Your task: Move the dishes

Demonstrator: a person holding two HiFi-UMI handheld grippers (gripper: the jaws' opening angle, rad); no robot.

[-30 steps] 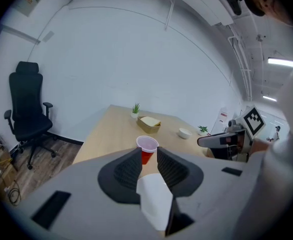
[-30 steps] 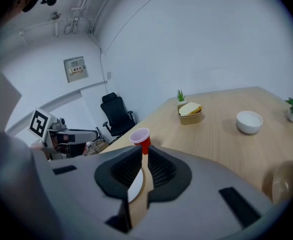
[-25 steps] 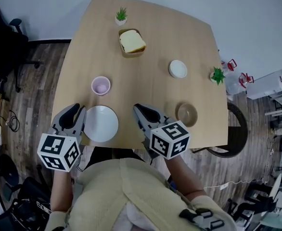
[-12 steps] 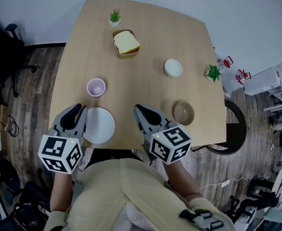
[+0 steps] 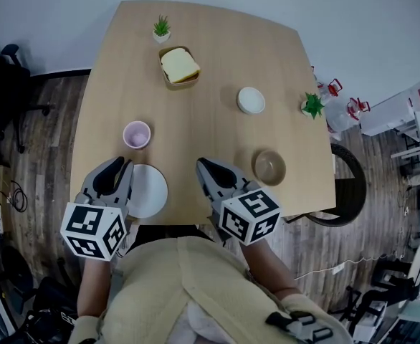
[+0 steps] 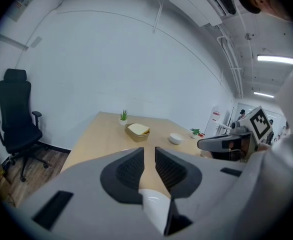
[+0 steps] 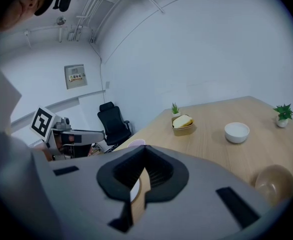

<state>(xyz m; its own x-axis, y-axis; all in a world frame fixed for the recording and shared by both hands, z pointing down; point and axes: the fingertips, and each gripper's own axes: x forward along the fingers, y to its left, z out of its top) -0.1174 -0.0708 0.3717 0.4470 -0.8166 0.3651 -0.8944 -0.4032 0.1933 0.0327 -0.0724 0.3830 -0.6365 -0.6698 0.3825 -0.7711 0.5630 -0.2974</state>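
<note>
Plate (image 5: 149, 190), white, head view: table's (image 5: 217, 70) near edge, 7 o'clock; left gripper (image 5: 122, 165) at its 9 o'clock rim. Left gripper view: jaws just eased closer, narrow gap, nothing pinched; plate low beneath. Right gripper view: right gripper (image 7: 145, 151) clenched, empty; brown bowl (image 7: 274, 181) at 4 o'clock.
</note>
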